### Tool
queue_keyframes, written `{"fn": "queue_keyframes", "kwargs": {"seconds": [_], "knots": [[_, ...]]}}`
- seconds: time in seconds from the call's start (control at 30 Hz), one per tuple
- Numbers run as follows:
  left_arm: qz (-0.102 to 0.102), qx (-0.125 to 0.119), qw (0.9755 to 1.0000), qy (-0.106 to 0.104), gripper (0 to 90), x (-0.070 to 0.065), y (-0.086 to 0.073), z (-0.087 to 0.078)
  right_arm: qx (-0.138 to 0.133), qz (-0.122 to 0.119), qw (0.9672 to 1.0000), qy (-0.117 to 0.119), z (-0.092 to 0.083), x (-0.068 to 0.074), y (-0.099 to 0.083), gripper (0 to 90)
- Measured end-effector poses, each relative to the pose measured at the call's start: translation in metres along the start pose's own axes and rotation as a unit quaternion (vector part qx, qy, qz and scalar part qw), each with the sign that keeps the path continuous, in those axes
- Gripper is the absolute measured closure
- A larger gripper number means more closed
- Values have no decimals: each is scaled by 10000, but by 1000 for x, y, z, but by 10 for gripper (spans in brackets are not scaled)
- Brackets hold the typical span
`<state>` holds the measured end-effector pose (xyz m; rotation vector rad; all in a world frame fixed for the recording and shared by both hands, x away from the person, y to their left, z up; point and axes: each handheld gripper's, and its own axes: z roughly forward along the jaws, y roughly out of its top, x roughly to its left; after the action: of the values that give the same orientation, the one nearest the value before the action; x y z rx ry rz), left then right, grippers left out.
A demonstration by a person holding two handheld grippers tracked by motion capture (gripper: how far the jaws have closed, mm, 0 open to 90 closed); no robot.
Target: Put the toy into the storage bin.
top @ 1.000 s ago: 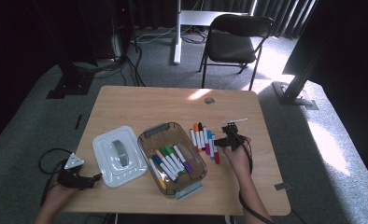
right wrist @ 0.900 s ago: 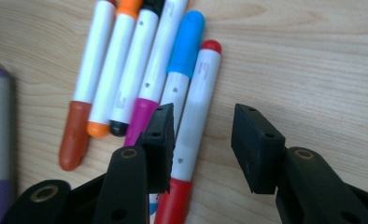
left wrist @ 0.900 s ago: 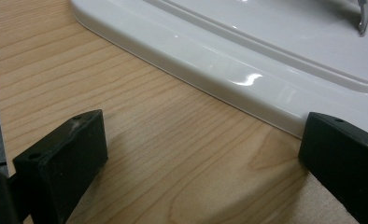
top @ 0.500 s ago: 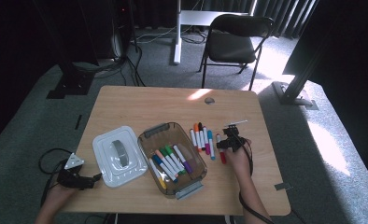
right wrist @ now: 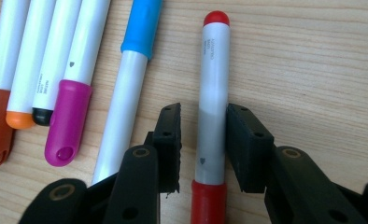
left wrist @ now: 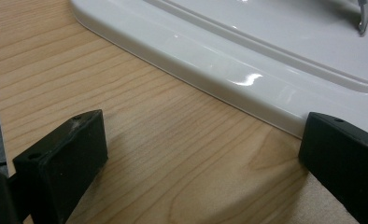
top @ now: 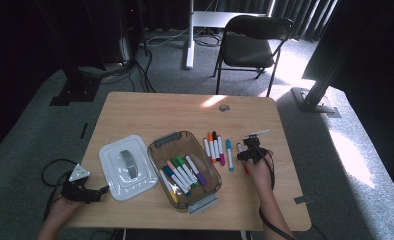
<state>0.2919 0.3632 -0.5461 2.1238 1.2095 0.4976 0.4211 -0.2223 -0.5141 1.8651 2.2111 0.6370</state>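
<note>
Here, from the high view, the right hand (top: 259, 170) comes in from the table's (top: 135, 110) near edge toward its right side, forearm angled up and slightly left, with the right gripper (top: 250, 152) lowered over the red marker (top: 241, 149). That marker lies flat with its long axis running from the near edge toward the far one, just right of the blue marker (top: 229, 154) and the row of other markers (top: 214, 148). The left hand (top: 60, 212) sits at the near left corner, its left gripper (top: 92, 192) level and pointing right at the white lid (top: 127, 167). The box (top: 185, 169) with more markers stands between lid and row.

In the left gripper view the jaws stand wide apart over bare wood, with nothing between them; the lid's (left wrist: 247, 60) rim runs just beyond, close to the right jaw.

In the right gripper view the right gripper (right wrist: 203, 147) has its jaws astride the red marker's (right wrist: 212, 88) grey barrel; they have just been closing, the right pad looks to be against the barrel, and a narrow gap remains on the left. The marker's rounded red end points away, its red cap toward the camera. Small print runs along the barrel, too fine to read. The blue marker (right wrist: 130, 79) lies just left and roughly parallel.
</note>
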Motion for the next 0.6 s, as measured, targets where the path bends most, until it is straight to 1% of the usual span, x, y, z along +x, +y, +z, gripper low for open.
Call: {"fn": "queue_keyframes", "kwargs": {"seconds": [0.1, 0.2, 0.3, 0.37, 0.5, 0.53, 0.6], "knots": [[0, 0, 10000, 1, 17, 0, 0, 0, 16, -22, 10000, -93, 0, 1, 0, 717], [1, 0, 10000, 0, 17, 0, 0, 0, 17, -29, 9999, -125, 0, 1, 0, 757], [1, 1, 10000, 0, 17, 0, 0, 0, -13, 31, 10000, -92, 0, -1, -1, 763], [1, 0, 10000, 1, 17, 0, 0, 0, 25, 62, 9999, -94, -1, -1, -1, 765], [0, 0, 10000, 1, 17, 0, 0, 0, 58, 145, 9999, -9, -2, -3, -1, 766], [-1, -1, 10000, 0, 17, 0, 0, 0, 32, 191, 9998, 31, -4, -3, -1, 766], [0, 0, 10000, 1, 17, 0, 0, 0, 21, 206, 9998, 55, -7, -4, 0, 766]]}}
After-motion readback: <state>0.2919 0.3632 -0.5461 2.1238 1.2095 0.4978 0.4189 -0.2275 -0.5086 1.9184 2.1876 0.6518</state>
